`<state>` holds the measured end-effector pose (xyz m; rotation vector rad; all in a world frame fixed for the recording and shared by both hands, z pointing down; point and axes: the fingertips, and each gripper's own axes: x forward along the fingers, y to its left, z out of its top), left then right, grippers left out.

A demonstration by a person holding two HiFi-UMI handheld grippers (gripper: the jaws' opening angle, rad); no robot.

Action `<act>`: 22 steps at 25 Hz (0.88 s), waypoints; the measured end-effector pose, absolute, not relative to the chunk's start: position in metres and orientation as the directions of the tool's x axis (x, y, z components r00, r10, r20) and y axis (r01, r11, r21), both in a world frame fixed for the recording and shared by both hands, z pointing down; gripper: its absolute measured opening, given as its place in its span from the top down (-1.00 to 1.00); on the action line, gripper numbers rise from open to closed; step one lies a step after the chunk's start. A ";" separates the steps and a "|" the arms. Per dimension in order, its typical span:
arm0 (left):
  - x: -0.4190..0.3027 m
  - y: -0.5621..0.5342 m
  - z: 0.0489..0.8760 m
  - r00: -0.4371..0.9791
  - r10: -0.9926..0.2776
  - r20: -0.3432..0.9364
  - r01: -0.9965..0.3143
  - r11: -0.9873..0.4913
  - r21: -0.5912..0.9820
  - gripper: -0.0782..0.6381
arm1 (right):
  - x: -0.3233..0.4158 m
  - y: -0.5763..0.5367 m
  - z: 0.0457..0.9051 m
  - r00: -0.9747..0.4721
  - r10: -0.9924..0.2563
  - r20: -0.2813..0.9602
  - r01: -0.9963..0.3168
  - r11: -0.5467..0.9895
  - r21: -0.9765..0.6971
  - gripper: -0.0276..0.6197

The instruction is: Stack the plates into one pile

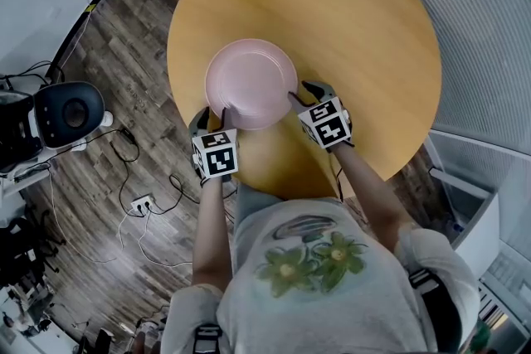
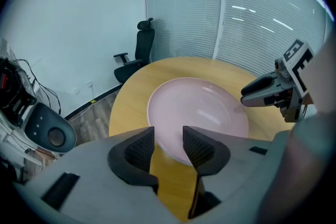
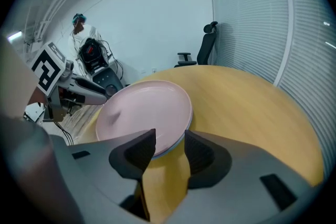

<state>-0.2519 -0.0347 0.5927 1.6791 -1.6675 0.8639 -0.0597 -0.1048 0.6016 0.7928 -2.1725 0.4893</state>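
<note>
Right gripper view only: blue rim (image 3: 180, 142) under pink plate (image 3: 144, 110); left gripper (image 2: 168, 136), right gripper (image 3: 169, 139) fingers apart, empty.

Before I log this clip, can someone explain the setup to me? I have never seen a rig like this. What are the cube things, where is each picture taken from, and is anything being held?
There is no robot here. A person holds a hand-operated two-jaw gripper in each hand. Each marker cube is simply part of its gripper.

The head view comes from a camera on the person's head, looking steeply down. It shows the left gripper and the right gripper. The other two pictures come from cameras riding on the grippers, each looking along its own jaws.

A pink plate lies on the round wooden table. The right gripper view shows the rim of a bluish plate beneath it, so the plates are piled.

Nothing is held. Both grippers are at the plate's near rim with their jaws apart.
</note>
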 end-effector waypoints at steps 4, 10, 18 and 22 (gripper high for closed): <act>-0.237 -0.037 0.563 0.023 -0.675 0.737 -0.999 -0.033 0.000 0.27 | -0.059 -0.092 0.574 -0.580 -0.379 0.721 -0.652 0.747 -0.132 0.39; -0.196 -0.024 0.528 0.085 -0.749 0.657 -0.996 -0.084 0.033 0.47 | -0.058 -0.061 0.532 -0.695 -0.378 0.612 -0.578 0.800 -0.162 0.69; -0.124 0.012 0.491 0.242 -0.757 0.606 -0.961 -0.274 0.041 0.70 | -0.043 -0.019 0.480 -0.779 -0.388 0.493 -0.521 0.837 -0.166 0.76; -0.095 0.038 0.485 0.304 -0.749 0.588 -0.946 -0.310 0.095 0.71 | -0.031 0.009 0.474 -0.792 -0.386 0.472 -0.512 0.842 -0.170 0.78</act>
